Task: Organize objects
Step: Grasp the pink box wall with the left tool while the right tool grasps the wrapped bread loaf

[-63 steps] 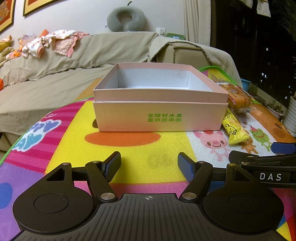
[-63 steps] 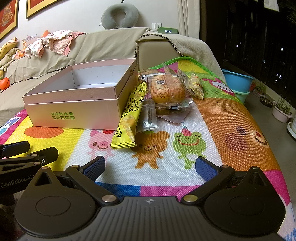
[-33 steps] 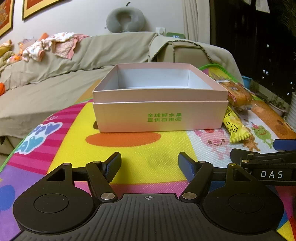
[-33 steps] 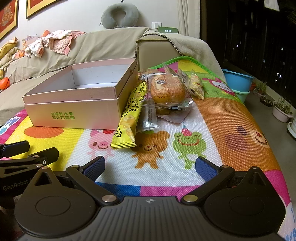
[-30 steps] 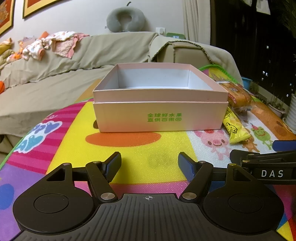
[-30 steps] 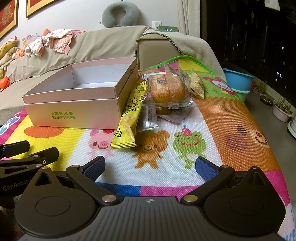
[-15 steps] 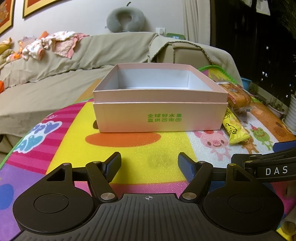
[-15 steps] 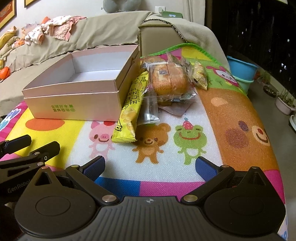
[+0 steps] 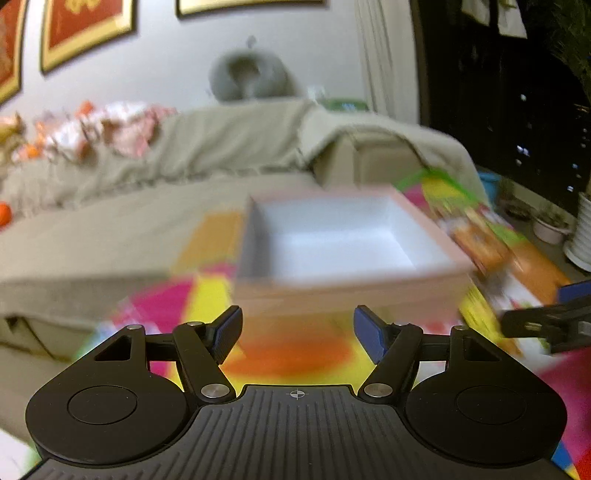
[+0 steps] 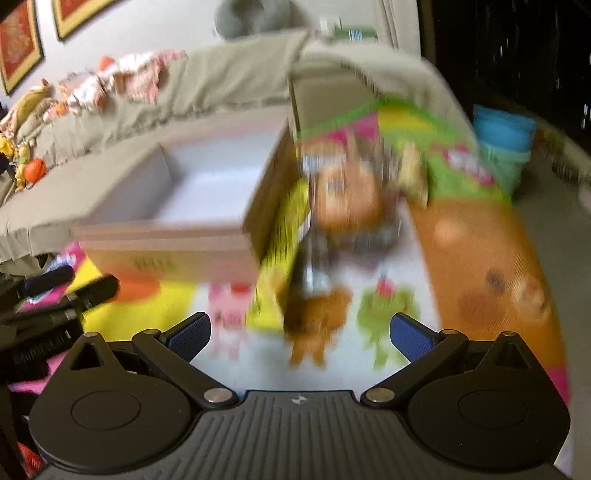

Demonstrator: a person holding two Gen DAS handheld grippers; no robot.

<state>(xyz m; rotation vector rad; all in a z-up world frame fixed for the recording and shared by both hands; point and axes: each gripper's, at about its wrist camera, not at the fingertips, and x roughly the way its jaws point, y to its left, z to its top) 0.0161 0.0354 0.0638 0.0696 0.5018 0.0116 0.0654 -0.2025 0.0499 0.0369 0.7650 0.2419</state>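
Bright cartoon play mat (image 10: 402,280) spread as the work surface, pig, bear and frog prints near its front edge, orange band along its right edge. Behind it a beige-covered sofa (image 9: 192,147) strewn with clothes (image 10: 122,79), grey neck pillow (image 9: 249,75) on top of the backrest, framed red pictures (image 9: 86,27) on the wall. Blue tub (image 10: 502,127) on the floor past the mat's far right corner; potted plants (image 9: 550,225) by the dark window.

Open pale pink box (image 9: 347,254) toward the mat's back left, white inside, nothing visible in it. Just beside its right wall, a long yellow snack packet (image 10: 282,254) and clear-wrapped buns (image 10: 345,199) (touching or overlapping one another, too smeared to tell).

Both views heavily motion-blurred: green print on the box front unreadable, packet labels lost, number of wrapped items uncertain. Box's near left corner cut by the blur against the sofa cover.

Left gripper (image 9: 297,330) with fingers apart at a moderate gap, nothing between them, above the mat's front edge facing the box. Right gripper (image 10: 300,334) spread wide, also holding nothing, aimed at the snacks; its black tip seen at the right margin of the left view.
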